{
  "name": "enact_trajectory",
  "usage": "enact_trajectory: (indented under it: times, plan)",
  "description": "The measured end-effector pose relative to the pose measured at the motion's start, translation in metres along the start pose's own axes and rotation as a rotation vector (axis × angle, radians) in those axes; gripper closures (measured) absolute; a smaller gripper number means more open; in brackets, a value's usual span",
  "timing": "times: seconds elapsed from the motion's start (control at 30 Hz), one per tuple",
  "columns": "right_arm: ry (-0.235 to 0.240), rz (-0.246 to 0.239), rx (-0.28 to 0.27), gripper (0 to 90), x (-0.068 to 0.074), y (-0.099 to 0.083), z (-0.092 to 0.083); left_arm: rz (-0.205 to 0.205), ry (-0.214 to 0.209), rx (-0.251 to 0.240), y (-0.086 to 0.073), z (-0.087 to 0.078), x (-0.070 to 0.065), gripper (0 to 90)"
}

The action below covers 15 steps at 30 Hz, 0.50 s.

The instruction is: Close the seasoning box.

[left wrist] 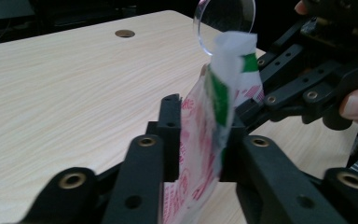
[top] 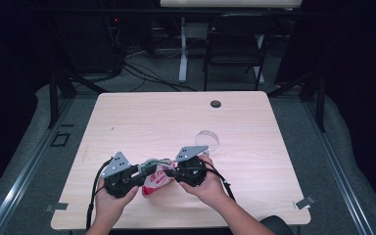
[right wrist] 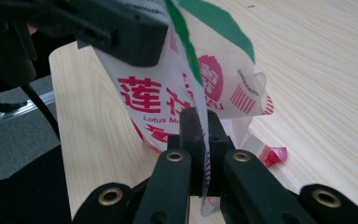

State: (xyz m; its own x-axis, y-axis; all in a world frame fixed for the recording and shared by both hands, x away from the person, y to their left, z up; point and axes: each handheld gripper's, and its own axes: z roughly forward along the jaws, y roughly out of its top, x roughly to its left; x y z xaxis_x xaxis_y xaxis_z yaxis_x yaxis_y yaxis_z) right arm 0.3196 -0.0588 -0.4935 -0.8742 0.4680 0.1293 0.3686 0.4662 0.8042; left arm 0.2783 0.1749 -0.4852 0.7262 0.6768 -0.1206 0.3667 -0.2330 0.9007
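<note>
- Packet [top: 156, 180] of thin, crinkly film hangs between both tools above the worktop's [top: 176, 117] near edge; light, floppy, tearable, best pinched at its top seam.
- Right hand-held gripper [right wrist: 200, 140] clenched on that seam.
- Left hand-held gripper [left wrist: 200, 140] straddles it, pads not pressing.
- Clear dish [top: 208, 140] nearby; open room beyond.

Thin white plastic-film snack bag [right wrist: 177, 88] with red print and green strip: glossy, crinkled, slightly translucent. Black two-jaw left gripper [left wrist: 200, 135] and black two-jaw right gripper [right wrist: 204, 135]: matt moulded plastic, brass-coloured metal rivets at joints. Grey three-cornered plates on top: dull metal. Pale wood-grain table [top: 176, 112]: smooth, satin laminate look. Round clear lid [top: 208, 140], at two o'clock from bag: transparent, shiny plastic.
</note>
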Motion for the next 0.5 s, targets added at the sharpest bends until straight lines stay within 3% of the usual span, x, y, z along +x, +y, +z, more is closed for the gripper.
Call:
enact_trajectory:
  times: [0.17, 0.3, 0.5]
  plan:
    - [0.006, 0.001, -0.008, 90.0, -0.001, 0.001, 0.000, 0.004, 0.038, 0.003, -0.011, 0.002, 0.002, 57.2]
    - [0.010, 0.001, -0.007, 90.0, -0.002, 0.002, 0.000, 0.019, 0.037, 0.036, -0.023, 0.009, 0.004, 46.1]
    - [0.017, 0.010, -0.018, 90.0, -0.003, 0.003, 0.000, 0.028, 0.054, 0.080, -0.043, 0.022, 0.008, 40.4]
